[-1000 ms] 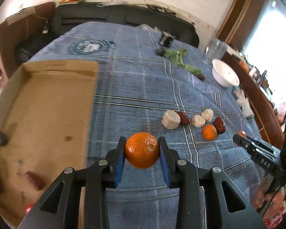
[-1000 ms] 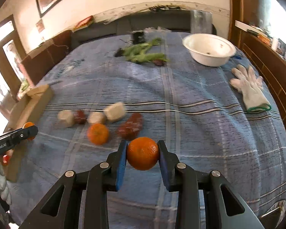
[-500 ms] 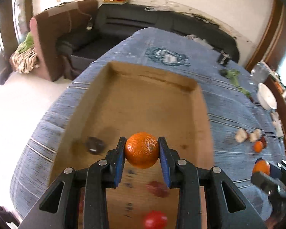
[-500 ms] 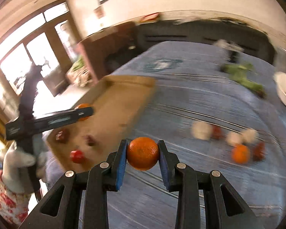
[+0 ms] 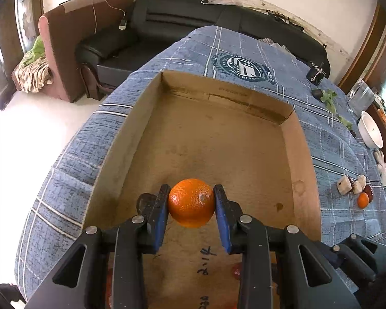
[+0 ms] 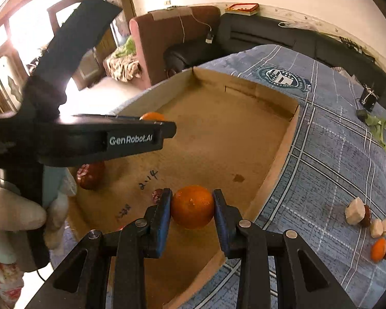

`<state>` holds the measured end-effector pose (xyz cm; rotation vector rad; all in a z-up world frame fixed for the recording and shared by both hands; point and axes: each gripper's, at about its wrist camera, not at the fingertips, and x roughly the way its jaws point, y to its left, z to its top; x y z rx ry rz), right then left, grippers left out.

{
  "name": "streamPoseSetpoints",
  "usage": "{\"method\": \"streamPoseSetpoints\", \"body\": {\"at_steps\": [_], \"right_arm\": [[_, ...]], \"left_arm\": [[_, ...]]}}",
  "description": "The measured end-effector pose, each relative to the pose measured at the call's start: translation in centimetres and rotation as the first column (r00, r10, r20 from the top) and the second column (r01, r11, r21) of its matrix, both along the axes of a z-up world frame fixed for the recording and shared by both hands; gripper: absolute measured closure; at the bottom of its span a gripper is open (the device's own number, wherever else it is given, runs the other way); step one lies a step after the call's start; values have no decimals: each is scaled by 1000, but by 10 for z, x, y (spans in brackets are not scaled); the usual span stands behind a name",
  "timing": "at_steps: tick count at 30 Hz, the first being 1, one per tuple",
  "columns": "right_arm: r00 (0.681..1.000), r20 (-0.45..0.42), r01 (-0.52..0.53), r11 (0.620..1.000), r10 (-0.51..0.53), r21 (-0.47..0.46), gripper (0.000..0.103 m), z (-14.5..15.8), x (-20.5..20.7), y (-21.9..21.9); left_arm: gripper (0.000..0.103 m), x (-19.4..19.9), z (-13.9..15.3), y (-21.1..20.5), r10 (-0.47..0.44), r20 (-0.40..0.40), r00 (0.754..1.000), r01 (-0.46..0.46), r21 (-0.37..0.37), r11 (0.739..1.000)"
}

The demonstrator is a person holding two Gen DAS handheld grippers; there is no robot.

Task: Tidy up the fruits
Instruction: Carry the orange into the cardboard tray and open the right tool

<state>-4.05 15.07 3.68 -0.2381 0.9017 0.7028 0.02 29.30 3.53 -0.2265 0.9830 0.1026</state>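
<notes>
My left gripper (image 5: 191, 203) is shut on an orange (image 5: 191, 202) and holds it above the near part of the open cardboard box (image 5: 294, 128). My right gripper (image 6: 192, 207) is shut on a second orange (image 6: 192, 206) over the box's near right side (image 6: 278, 154). The left gripper also shows in the right wrist view (image 6: 167, 126) with its orange (image 6: 151, 116) peeking above it. A red date (image 6: 90, 172) and small red fruits lie on the box floor. A third orange (image 5: 363, 200) lies on the blue cloth among dates and white chunks (image 5: 345, 186).
The blue checked cloth (image 5: 334, 149) covers the table. A white bowl (image 5: 371, 132), green leaves (image 5: 328, 97) and a black clip (image 5: 315, 73) lie at the far right. A dark sofa (image 5: 193, 15) and brown armchair (image 5: 61, 51) stand beyond the table.
Both grippers have swung left from the cloth to over the cardboard box, each still holding its orange. The left gripper has moved further in over the box floor.
</notes>
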Motion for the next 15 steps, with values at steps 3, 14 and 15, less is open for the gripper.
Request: {"method": "streamPoseSetpoints", "body": {"at_steps": [3,14,15], "right_arm": [[1000,-14,7,1000,-7,-1,68,-7,2,0],[1000,8,-6,1000,6,16,60,-2,-11,0],[1000,13,-6,1000,5,22,59,0,-14,-2]], "left_arm": [[70,0,-2,-1,-9,2,1000,9,-9,1000],[50,-31,27,-6,44,72,996,-46,29,999],[47,-36,32,-6,49,84,995,-52,37,998]]}}
